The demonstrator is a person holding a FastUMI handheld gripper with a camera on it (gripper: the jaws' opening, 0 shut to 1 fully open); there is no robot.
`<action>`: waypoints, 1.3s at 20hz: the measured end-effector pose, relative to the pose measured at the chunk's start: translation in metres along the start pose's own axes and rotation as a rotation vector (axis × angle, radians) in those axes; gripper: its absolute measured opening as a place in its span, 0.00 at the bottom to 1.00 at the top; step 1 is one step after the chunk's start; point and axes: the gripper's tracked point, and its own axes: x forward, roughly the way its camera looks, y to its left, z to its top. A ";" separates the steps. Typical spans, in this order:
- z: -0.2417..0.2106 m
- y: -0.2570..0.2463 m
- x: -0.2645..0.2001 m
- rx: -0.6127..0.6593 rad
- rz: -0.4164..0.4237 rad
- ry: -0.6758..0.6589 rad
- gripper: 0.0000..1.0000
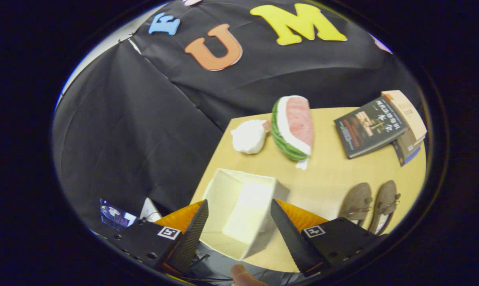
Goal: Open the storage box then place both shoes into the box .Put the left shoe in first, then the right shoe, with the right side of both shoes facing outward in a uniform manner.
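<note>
A white storage box [239, 206] stands open on the wooden table [327, 174], its hollow inside showing and nothing in it. It lies between and just beyond my gripper [239, 230], whose fingers are spread wide apart and hold nothing. A pair of brown shoes [368, 204] sits side by side on the table to the right of the box, beyond the right finger [291, 234]. The near ends of the shoes are hidden behind the gripper body.
A plush watermelon slice [295, 127] and a white soft lump [249, 137] lie beyond the box. A stack of books [382, 127] rests at the table's far right. A fingertip of a person [243, 276] shows below the fingers. Black cloth hangs left of the table.
</note>
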 end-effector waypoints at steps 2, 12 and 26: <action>-0.012 -0.048 -0.003 0.028 -0.060 0.009 0.96; -0.103 -0.216 0.003 0.108 -0.272 0.169 0.93; -0.135 -0.268 0.037 0.039 -0.495 0.261 0.16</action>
